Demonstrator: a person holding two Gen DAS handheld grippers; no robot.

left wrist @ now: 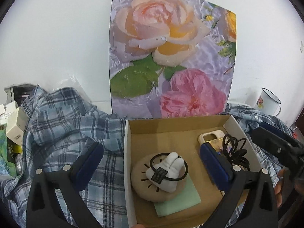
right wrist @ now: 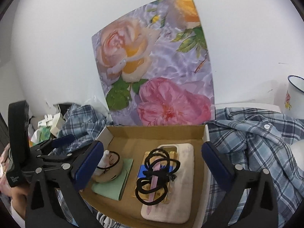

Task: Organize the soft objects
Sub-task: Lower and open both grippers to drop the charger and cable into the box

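A: White wall (left wrist: 57, 38) behind, one floral board (left wrist: 171, 57) propped against it as backdrop. One plaid shirt (left wrist: 66, 123) lies crumpled around both sides of the box, probably next to sort

B: Box?

A: One open cardboard box (right wrist: 157, 133) at the board's foot, serving as the bin. Near its right wall: one phone case (right wrist: 180, 180), flat, carrying a bundle of black hair ties (right wrist: 155, 171) with a pink stick through it. Can't count the loops, they're tangled

B: Left side?

A: One green pad (left wrist: 182, 199) toward the front edge, one beige plush cushion (left wrist: 150, 182) on top, one white bunny hair tie (left wrist: 169, 171) on that. Stacked to save floor space, I'd guess

B: Grippers?

A: Left gripper (left wrist: 152, 163) fingers spread wide, straddling the box's left wall, gripping nothing. Right gripper (right wrist: 152, 161) likewise wide apart and empty, over the phone case

B: Extras?

A: One enamel mug (left wrist: 268, 102) far right, by the wall
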